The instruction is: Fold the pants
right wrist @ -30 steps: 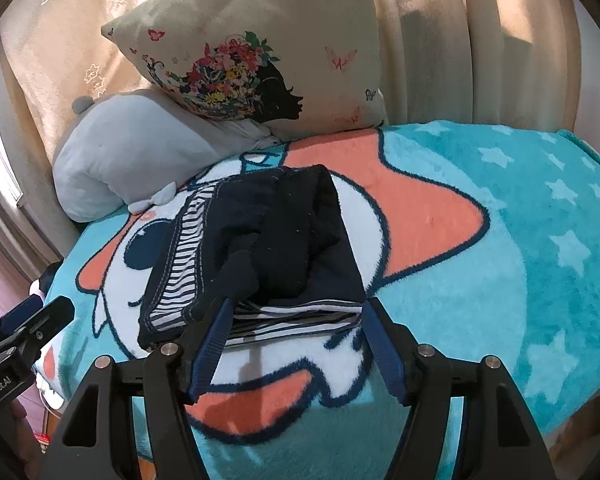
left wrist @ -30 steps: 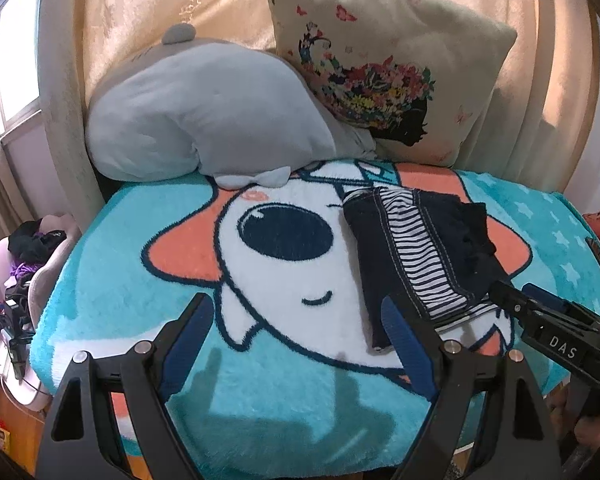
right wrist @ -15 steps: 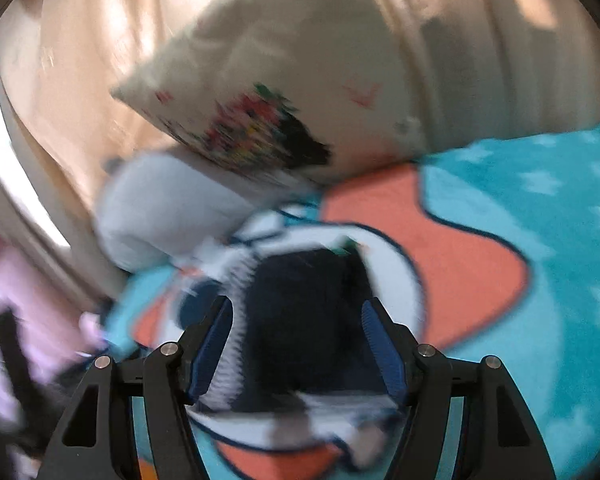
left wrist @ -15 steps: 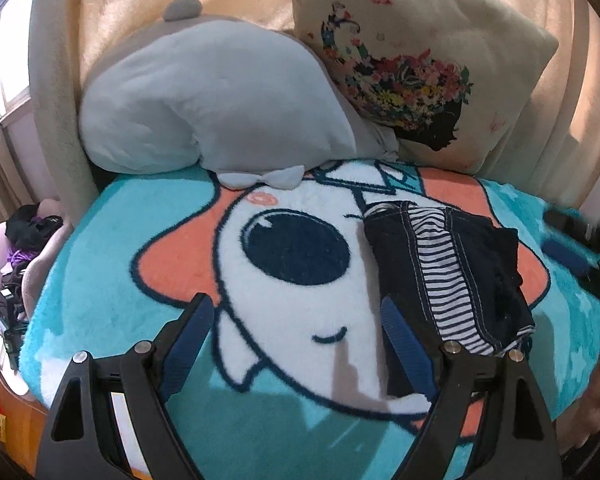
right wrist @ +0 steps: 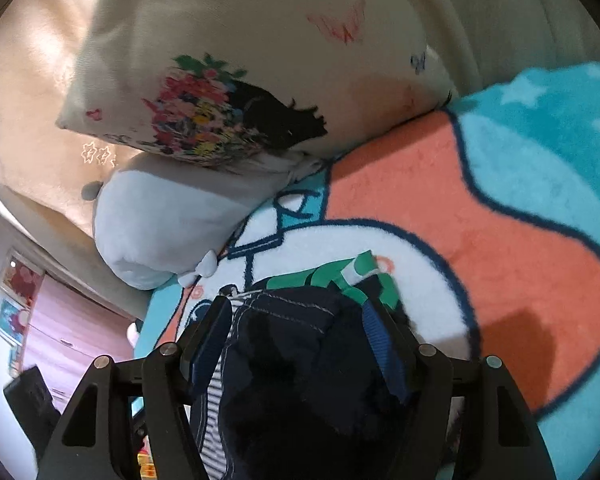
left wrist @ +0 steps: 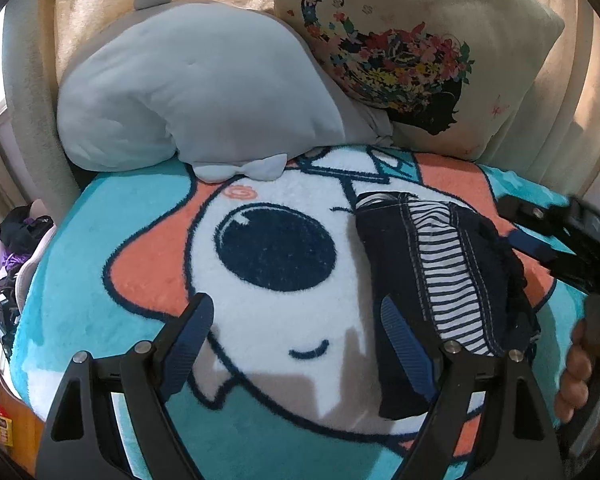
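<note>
A: Report the left side of the scene.

B: The left gripper hangs above the blanket, jaws spread wide and holding nothing. Beneath it lies the white cartoon face with a large dark eye. Behind, a grey plush toy rests against the curtain, with one small flap lying on the blanket edge.

A: Location of the pants?

B: The pants lie folded into a compact stack on the blanket, just right of the left gripper's right finger. The stack is dark navy with white stitching; a striped lining shows along the middle. Its near end is partly hidden behind that finger.

A: Objects behind the stack?

B: A cream pillow printed with a floral silhouette leans against the plush toy and the curtain.

A: Status of the right side.

B: The right gripper sits low over the pants, jaws released, one finger on each side of the navy fabric. Whether the pads press the cloth cannot be determined, since the fabric fills the gap and is dark. In the left wrist view, the right gripper appears blurred at the far edge of the stack, with the person's hand on its handle. A green and white item peeks out beyond the pants in the right wrist view; its identity is unclear.
</note>
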Available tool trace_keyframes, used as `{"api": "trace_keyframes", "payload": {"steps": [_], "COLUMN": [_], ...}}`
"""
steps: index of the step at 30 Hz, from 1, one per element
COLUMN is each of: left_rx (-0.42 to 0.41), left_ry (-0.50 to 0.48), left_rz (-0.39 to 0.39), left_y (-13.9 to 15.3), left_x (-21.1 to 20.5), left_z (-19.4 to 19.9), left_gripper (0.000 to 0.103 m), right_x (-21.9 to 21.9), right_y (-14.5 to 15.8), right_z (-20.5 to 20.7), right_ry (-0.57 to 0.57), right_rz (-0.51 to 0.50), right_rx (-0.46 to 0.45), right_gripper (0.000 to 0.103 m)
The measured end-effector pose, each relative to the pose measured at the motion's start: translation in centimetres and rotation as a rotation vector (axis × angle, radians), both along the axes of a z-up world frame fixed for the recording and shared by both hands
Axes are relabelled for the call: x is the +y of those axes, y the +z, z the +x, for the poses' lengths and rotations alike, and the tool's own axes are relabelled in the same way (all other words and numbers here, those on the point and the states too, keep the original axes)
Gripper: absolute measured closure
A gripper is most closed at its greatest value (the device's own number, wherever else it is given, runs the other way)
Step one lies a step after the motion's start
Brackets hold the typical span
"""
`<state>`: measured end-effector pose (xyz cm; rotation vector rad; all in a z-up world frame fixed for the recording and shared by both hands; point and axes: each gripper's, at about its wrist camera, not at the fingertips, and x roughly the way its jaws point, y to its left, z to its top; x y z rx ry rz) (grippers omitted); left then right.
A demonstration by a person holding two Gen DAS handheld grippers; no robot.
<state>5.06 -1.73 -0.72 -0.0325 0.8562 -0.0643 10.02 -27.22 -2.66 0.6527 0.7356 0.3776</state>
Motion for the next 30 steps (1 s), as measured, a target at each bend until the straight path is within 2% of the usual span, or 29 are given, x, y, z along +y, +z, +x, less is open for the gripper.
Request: {"api": "trace_keyframes", "payload": {"steps": [4,12,19,30], "left_rx": [0.006,0.003,-0.007,-0.017], "left_ry": [-0.006,-0.016,-0.014,-0.023], "left_rz": [0.008,0.032,0.030,0.022], "left_y": [-0.5,-0.8,-0.5,-0.1], "left_x": [-0.6,-1.2,-0.9,-0.9], "left_z": [0.0,-0.5,-1.1,-2.0], "left_gripper": [0.018,0.018,0.018,0.018], "right_x": [0.4,0.3,0.5,2.2], "right_y": [1.1,0.4,0.0,0.5], "right_z": [-3.2,-7.2,-8.0,-9.3], "right_ry": [-0.059,-0.136,-0.131,-0.146], "right_rz": [-0.138,-0.335,-0.337,-0.451], "right_rx": [-0.047,-0.055,-0.053,-0.067], "right_gripper": [0.029,0.029,0.029,0.029]}}
